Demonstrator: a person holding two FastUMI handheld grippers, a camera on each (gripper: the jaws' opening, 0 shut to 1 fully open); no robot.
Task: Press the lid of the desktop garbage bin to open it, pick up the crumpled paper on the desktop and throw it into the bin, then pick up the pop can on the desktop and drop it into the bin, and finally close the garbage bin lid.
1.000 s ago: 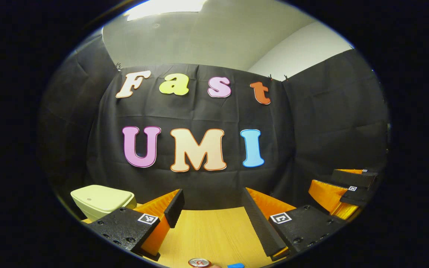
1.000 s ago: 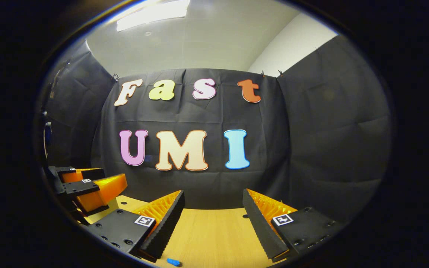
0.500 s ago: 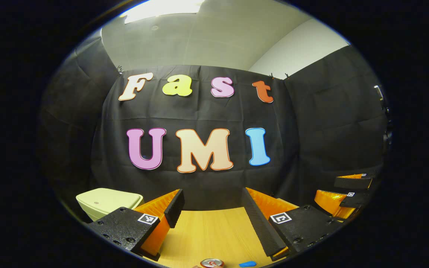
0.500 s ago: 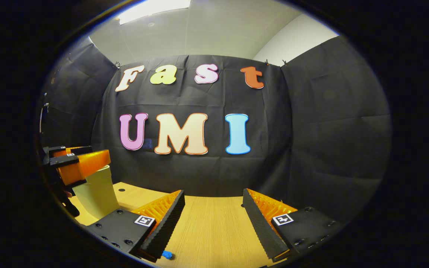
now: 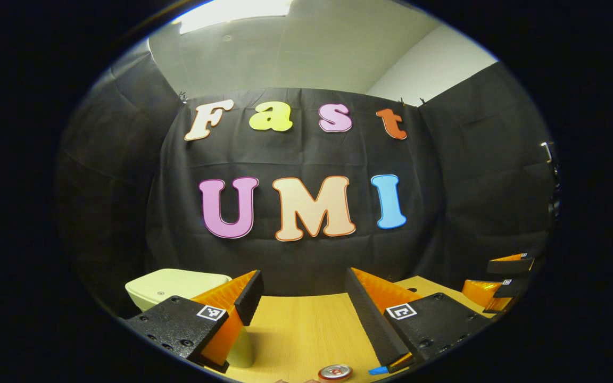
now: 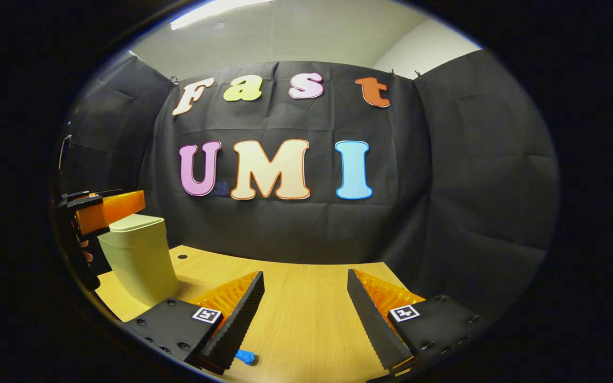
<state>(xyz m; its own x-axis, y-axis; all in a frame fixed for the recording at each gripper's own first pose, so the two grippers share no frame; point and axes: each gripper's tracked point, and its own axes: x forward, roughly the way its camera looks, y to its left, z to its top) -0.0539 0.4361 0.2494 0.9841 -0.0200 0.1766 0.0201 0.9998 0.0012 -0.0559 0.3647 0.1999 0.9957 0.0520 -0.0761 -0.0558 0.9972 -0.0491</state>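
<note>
The pale green desktop bin (image 5: 171, 284) stands at the lower left of the left gripper view with its lid down. My left gripper (image 5: 301, 290) is open and holds nothing; its left finger overlaps the bin's right side. The pop can (image 5: 335, 372) shows its silver top at the bottom edge, below the fingers. In the right gripper view the bin (image 6: 139, 258) stands upright at the left on the wooden table (image 6: 306, 276), and the left gripper (image 6: 105, 208) hovers level with its lid, just to its left. My right gripper (image 6: 305, 292) is open over bare table.
A small blue object (image 6: 245, 356) lies on the table beside my right gripper's left finger, and shows as a blue object (image 5: 378, 370) near the can. The right gripper (image 5: 503, 284) sits at the far right of the left gripper view. Black cloth walls close the table's back and sides.
Both views have tipped down, showing more table. The bin has come further into both views, and the left gripper has shifted toward the bin's lid. Both grippers stay open.
</note>
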